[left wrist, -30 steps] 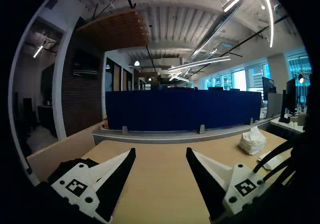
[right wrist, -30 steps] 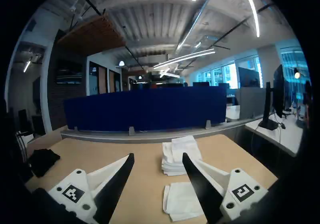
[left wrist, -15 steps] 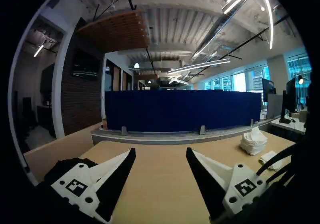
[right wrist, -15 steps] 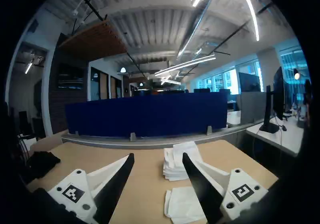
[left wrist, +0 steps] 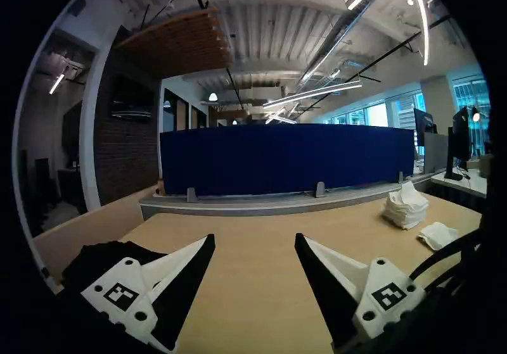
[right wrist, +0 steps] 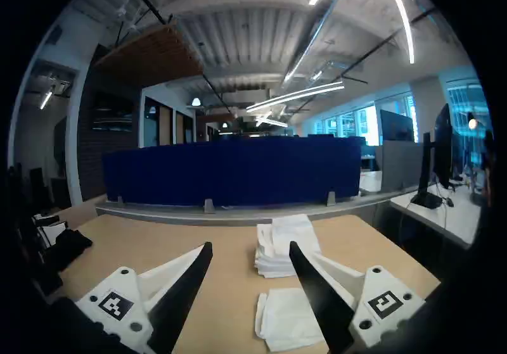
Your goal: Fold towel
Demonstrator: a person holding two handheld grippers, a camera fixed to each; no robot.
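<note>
A stack of folded white towels (right wrist: 279, 245) sits on the wooden table (right wrist: 228, 278), with one loose folded white towel (right wrist: 286, 319) nearer to me in the right gripper view. My right gripper (right wrist: 249, 252) hangs open above the table, just left of both. In the left gripper view the same stack (left wrist: 406, 206) and the loose towel (left wrist: 439, 234) lie far off at the right. There, my left gripper (left wrist: 255, 245) is open over bare tabletop (left wrist: 253, 271), nothing between its fingers.
A dark cloth (left wrist: 104, 259) lies at the table's left end, seen also as a dark cloth (right wrist: 62, 249) in the right gripper view. A blue divider (right wrist: 234, 170) runs along the table's far edge. Another desk with a monitor (right wrist: 437, 158) stands to the right.
The left gripper's view has shifted, so the towel stack and loose towel now sit higher and clearer at the right. The right gripper has barely moved. Both stay open.
</note>
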